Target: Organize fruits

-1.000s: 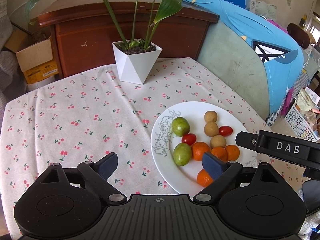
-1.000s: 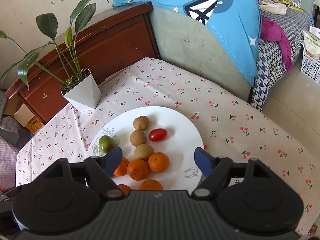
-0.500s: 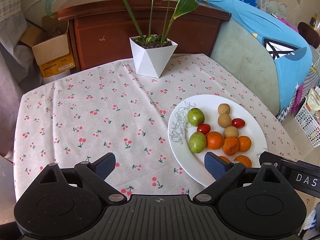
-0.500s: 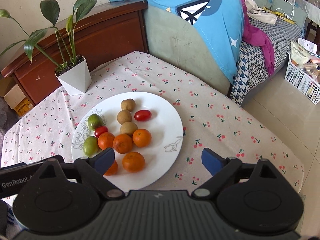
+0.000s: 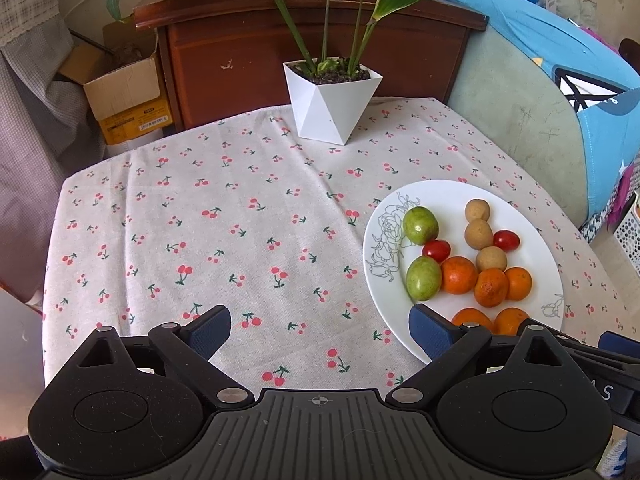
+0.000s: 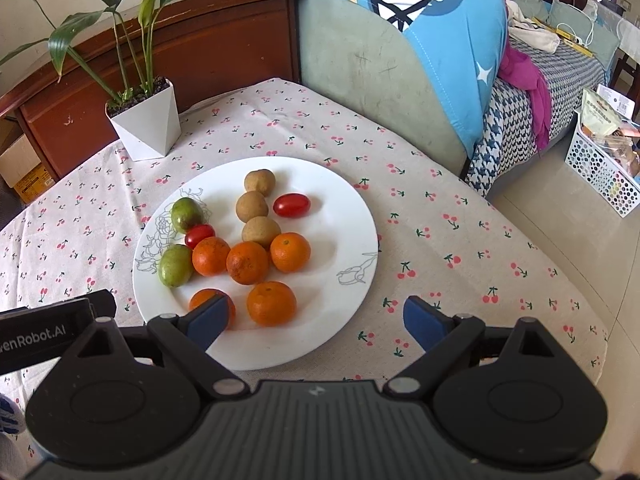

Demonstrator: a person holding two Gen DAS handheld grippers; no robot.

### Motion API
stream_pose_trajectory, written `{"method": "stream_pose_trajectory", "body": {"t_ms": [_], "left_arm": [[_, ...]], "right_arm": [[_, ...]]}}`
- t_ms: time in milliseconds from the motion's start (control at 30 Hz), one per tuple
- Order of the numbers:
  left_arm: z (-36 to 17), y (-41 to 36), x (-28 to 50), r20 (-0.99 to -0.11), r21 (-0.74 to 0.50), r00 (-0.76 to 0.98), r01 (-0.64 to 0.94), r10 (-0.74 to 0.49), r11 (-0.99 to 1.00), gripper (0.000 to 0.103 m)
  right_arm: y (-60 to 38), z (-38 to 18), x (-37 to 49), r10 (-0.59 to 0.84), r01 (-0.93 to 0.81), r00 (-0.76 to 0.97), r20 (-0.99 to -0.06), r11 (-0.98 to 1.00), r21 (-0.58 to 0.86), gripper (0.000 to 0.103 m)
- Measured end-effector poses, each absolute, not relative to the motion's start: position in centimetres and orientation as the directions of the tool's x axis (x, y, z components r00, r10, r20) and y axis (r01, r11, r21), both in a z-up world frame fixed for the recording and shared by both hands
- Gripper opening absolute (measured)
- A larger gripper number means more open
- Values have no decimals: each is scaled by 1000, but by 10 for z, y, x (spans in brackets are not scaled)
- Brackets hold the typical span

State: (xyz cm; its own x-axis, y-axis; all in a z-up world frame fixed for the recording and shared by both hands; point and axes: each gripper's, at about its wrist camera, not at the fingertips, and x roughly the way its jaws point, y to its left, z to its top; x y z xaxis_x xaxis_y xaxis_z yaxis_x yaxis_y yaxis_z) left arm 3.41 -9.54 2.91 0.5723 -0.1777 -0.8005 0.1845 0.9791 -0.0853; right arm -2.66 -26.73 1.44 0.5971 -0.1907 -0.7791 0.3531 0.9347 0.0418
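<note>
Right now your right tongs, wide open and empty like the left tongs, sit nearer the plate, whose oranges lie just ahead.

Bright soft daylight, faint shadows, sharp focus, fisheye bending and vignetting at edges.

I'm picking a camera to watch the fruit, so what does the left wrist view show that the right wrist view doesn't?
Only the left wrist view shows the open cardboard box beside the cabinet. Only the right wrist view shows the white perforated basket on the floor and the nearest oranges unblocked. Both share the white plate of fruit, the potted plant, and each an open hand-held gripper: left, right.
</note>
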Motion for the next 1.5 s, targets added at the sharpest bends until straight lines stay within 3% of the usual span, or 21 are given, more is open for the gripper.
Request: {"method": "stream_pose_trajectory", "body": {"t_ms": [1500], "left_arm": [[23, -85, 41, -814, -8, 575, 134, -85, 991, 96]], "right_arm": [[-250, 7, -18, -167, 294, 602, -781, 956, 22, 94]]}}
